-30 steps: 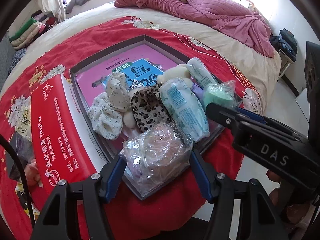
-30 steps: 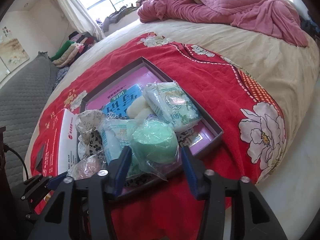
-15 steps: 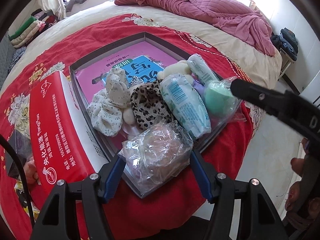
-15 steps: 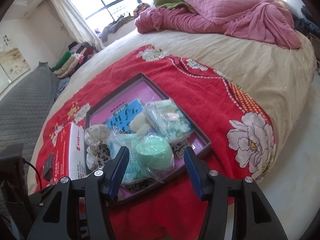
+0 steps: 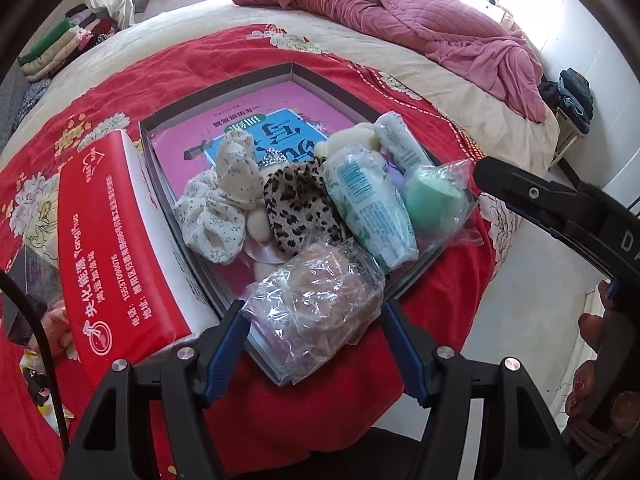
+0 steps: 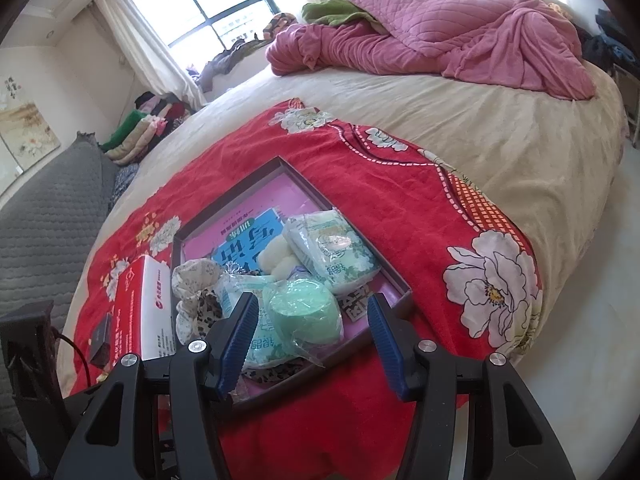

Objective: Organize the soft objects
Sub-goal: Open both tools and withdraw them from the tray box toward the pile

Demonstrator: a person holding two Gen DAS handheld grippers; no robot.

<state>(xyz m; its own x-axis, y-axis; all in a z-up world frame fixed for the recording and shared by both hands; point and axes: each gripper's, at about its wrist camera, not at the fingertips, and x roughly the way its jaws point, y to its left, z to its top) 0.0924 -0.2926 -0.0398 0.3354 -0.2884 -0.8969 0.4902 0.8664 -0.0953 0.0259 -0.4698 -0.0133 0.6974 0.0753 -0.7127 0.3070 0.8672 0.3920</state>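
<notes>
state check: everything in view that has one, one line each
left hand-held gripper: open, pinkish bagged item between the jaws, pads not pressing
right hand-held gripper: open, above the tray
pinkish bagged item: bagged, at tray's near corner
green bagged item: bagged, in tray
tray: open-topped, on the red blanket
pink quilt: crumpled

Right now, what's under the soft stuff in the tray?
A pink book with a blue panel lies flat on the tray floor. The leopard-print cloth, tissue packs and bagged green sponge cover its near half, so whatever is below them is hidden.
</notes>
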